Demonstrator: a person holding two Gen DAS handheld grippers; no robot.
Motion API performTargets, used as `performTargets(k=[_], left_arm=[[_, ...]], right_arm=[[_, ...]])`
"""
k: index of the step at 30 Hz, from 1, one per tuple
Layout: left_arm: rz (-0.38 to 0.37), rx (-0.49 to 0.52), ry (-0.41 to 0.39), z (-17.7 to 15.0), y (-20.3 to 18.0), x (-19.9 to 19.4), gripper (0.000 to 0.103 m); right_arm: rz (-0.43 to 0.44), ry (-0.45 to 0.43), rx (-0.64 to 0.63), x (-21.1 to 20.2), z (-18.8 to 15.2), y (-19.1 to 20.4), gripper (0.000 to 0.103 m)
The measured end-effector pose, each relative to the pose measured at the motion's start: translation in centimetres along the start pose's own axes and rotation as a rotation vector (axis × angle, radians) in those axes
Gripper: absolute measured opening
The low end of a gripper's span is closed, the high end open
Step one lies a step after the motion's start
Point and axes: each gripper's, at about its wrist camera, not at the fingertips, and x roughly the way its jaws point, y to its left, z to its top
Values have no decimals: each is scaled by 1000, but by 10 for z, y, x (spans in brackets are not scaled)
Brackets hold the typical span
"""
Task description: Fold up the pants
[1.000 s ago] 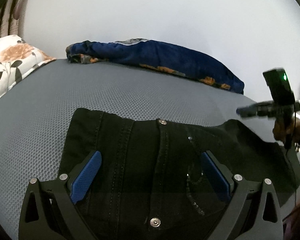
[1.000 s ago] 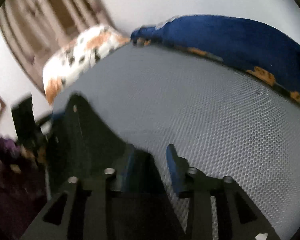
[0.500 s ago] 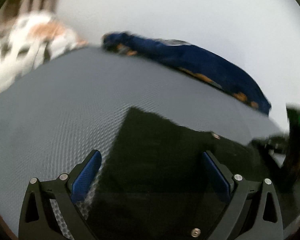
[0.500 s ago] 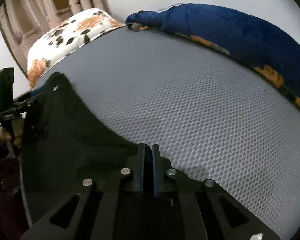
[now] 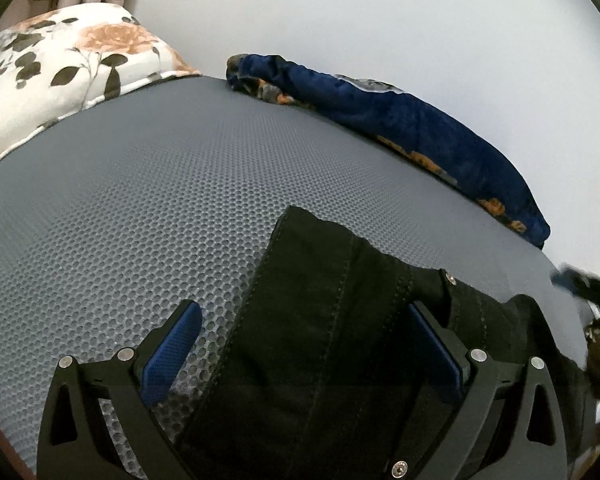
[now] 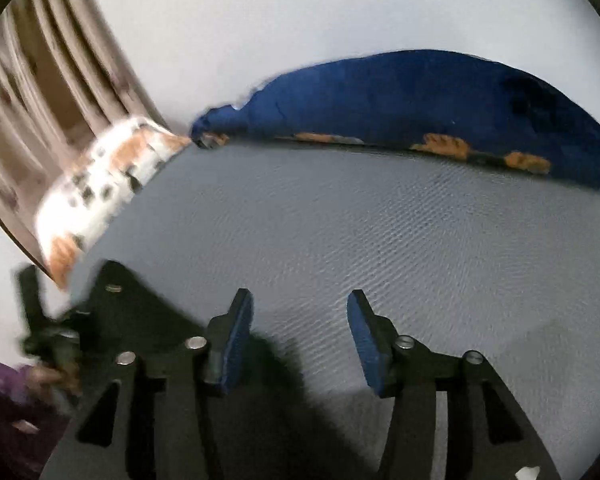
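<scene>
The right wrist view is motion-blurred. Black pants (image 5: 332, 320) lie on the grey bed (image 5: 140, 220), cut off at 6 o'clock. Left gripper (image 5: 304, 344) fingers spread wide over the waistband; right gripper (image 6: 300, 332) fingers spread, holding nothing.

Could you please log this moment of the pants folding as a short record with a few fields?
surface: grey mesh mattress
garment: black pants, waistband end lying on the mattress
left gripper: open, fingers either side of the pants edge
right gripper: open, nothing between its fingers; dark fabric at its left
background: floral pillow at far left, blue blanket along the white wall
image quality: right wrist view blurred
</scene>
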Motion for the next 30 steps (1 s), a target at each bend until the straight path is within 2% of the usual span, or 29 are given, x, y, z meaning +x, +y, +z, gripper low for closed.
performTargets(k=[1, 7, 9, 10, 11, 13, 14, 15, 17, 18, 19, 20, 22, 24, 26, 27, 30], left_arm=[[2, 1, 0, 0, 0, 0, 100], [28, 14, 5, 1, -3, 1, 103], [48, 33, 0, 0, -5, -2, 103], [57, 46, -1, 0, -7, -4, 102], [61, 60, -1, 0, -9, -7, 102], [41, 100, 4, 2, -16, -17, 102], [29, 123, 5, 2, -21, -24, 102], [16, 155, 1, 1, -28, -33, 102], [-44, 217, 11, -3, -42, -47, 102], [-95, 262, 39, -7, -51, -51, 102], [-122, 313, 68, -12, -61, -52, 102], [-122, 357, 80, -16, -68, -51, 102], [-108, 455, 56, -29, -82, -51, 102], [-130, 505, 57, -40, -85, -47, 102], [-98, 538, 134, -54, -83, -33, 102], [-94, 538, 166, -62, -80, -29, 102], [-90, 590, 138, -73, -82, -35, 102]], right_arm=[[-11, 33, 15, -4, -11, 9, 69], [-30, 163, 12, -15, -113, 49, 68], [-112, 165, -65, -25, -141, 66, 68], [-151, 165, -77, -30, -147, 71, 68], [-176, 125, -62, -44, -151, 80, 68], [-142, 13, -59, -68, -156, 102, 71], [-152, -13, -98, -74, -160, 121, 72], [-224, -3, -192, -70, -167, 147, 72], [-331, 15, -348, -58, -184, 181, 63], [-349, 24, -395, -49, -193, 192, 47], [-348, 41, -393, -41, -196, 194, 36], [-355, 72, -356, -27, -197, 190, 33], [-331, 62, -305, -20, -195, 186, 33], [-301, 35, -283, -18, -193, 183, 33], [-266, 101, -246, -10, -197, 174, 36], [-264, 106, -239, -10, -202, 174, 36], [-252, 139, -265, -7, -205, 181, 38]])
